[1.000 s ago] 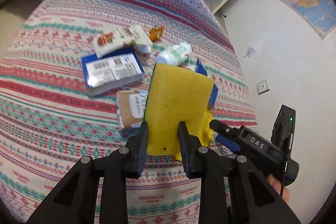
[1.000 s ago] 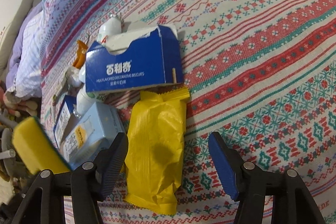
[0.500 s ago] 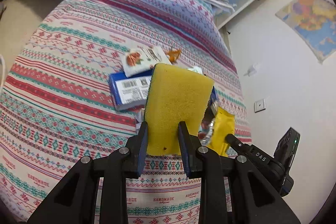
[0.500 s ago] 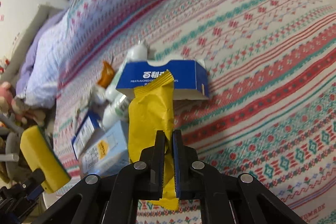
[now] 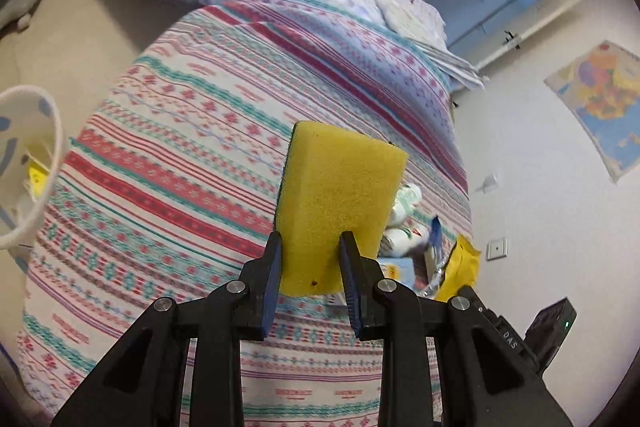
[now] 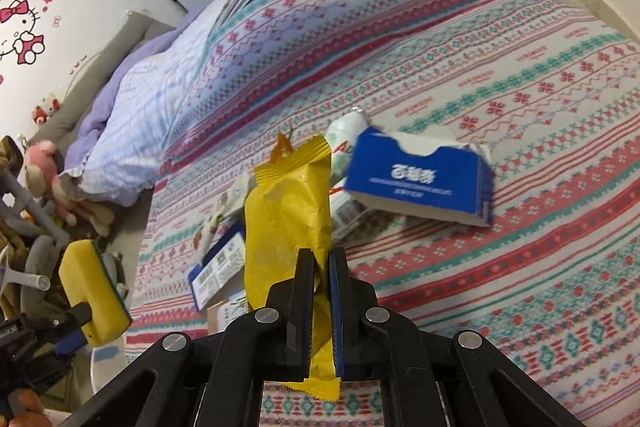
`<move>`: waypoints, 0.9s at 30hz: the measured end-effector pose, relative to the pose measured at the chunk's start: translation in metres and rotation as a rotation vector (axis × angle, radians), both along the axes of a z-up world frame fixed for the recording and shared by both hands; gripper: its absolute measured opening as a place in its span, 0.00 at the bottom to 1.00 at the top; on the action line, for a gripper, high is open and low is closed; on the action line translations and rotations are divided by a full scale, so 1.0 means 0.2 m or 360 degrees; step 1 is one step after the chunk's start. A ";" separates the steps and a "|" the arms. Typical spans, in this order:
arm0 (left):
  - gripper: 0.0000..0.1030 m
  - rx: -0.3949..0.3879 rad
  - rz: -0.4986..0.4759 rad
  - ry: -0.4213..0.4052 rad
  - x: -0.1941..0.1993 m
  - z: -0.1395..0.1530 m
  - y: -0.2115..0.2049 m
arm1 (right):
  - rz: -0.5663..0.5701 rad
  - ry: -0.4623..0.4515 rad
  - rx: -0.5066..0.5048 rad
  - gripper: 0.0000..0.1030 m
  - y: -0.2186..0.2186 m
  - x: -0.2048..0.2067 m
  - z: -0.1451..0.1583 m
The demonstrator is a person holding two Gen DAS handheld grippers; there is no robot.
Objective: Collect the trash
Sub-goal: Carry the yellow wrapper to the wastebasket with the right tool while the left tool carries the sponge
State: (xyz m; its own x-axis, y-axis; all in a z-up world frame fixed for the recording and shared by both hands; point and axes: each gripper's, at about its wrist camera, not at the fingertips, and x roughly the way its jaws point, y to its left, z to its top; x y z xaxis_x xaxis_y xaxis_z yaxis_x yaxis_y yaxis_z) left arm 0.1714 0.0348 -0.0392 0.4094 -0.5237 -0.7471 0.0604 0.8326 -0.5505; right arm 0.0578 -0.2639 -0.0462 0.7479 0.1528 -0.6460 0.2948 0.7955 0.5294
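My left gripper (image 5: 311, 247) is shut on a yellow sponge (image 5: 338, 203) with a green scouring side, held upright above the bed. The same sponge (image 6: 94, 293) shows at the lower left of the right wrist view. My right gripper (image 6: 321, 269) is shut on a yellow snack wrapper (image 6: 286, 223), lifted off the bedspread; the wrapper (image 5: 460, 267) also peeks out at the right of the left wrist view. On the bed lie a torn blue biscuit box (image 6: 420, 183), a white bottle (image 6: 344, 131), a flat blue box (image 6: 218, 269) and other packets.
A white bin (image 5: 30, 167) with blue marks and some trash inside stands at the left, beside the bed. The patterned bedspread (image 6: 520, 87) covers the bed, with a pale quilt (image 6: 160, 95) at the head. Soft toys (image 6: 48, 179) lie on the floor.
My right gripper closed on the yellow wrapper and raised it off the bed. My left gripper swung left with the sponge, bringing the white bin into view.
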 end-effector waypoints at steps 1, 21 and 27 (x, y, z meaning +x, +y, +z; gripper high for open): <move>0.29 -0.0002 0.0020 0.0006 0.01 -0.01 0.03 | 0.0009 -0.0014 0.0001 0.06 0.02 -0.01 0.00; 0.29 0.0019 0.0622 0.0174 0.09 -0.19 1.18 | 0.0468 -0.0103 0.0085 0.07 0.80 0.28 -0.06; 0.29 0.0113 0.0750 0.0196 0.04 -0.23 1.41 | 0.0607 -0.0113 0.0135 0.07 1.06 0.36 -0.09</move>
